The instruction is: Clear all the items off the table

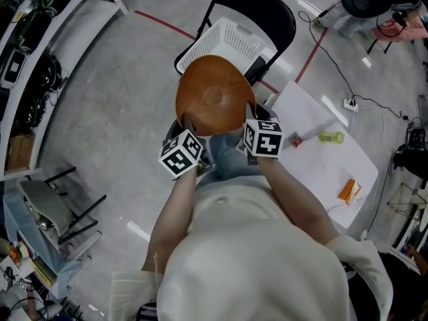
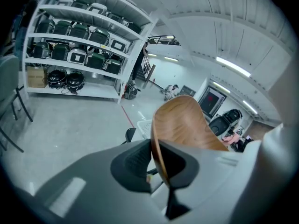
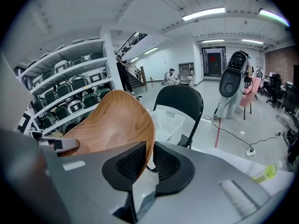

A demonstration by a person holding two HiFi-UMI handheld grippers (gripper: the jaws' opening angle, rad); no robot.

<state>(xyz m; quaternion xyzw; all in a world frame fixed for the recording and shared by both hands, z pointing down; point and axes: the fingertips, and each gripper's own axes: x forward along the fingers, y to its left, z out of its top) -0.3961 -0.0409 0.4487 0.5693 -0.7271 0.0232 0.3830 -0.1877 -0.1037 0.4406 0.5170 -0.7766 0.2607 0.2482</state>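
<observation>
Clearing stood partway done: the wooden bowl (image 1: 214,95) hung off the table (image 1: 314,172), with the white basket (image 1: 227,39) on a chair (image 1: 267,5) just beyond both claws. A yellow-green item (image 1: 331,138), an orange item (image 1: 348,190) and a small red item (image 1: 296,140) lay right of the right claw (image 3: 149,160). It and the left claw (image 2: 154,160), nearly closed, pinched the bowl's near rim.

A pale grey polished concrete floor (image 1: 120,85) is crossed by a red taped line (image 1: 165,24). A black folding metal chair (image 1: 261,5) is stood on it. A white metal shelving rack (image 2: 70,41) — stocked with dark cases — is set along one side, under long lit ceiling strip lights (image 3: 204,14).
</observation>
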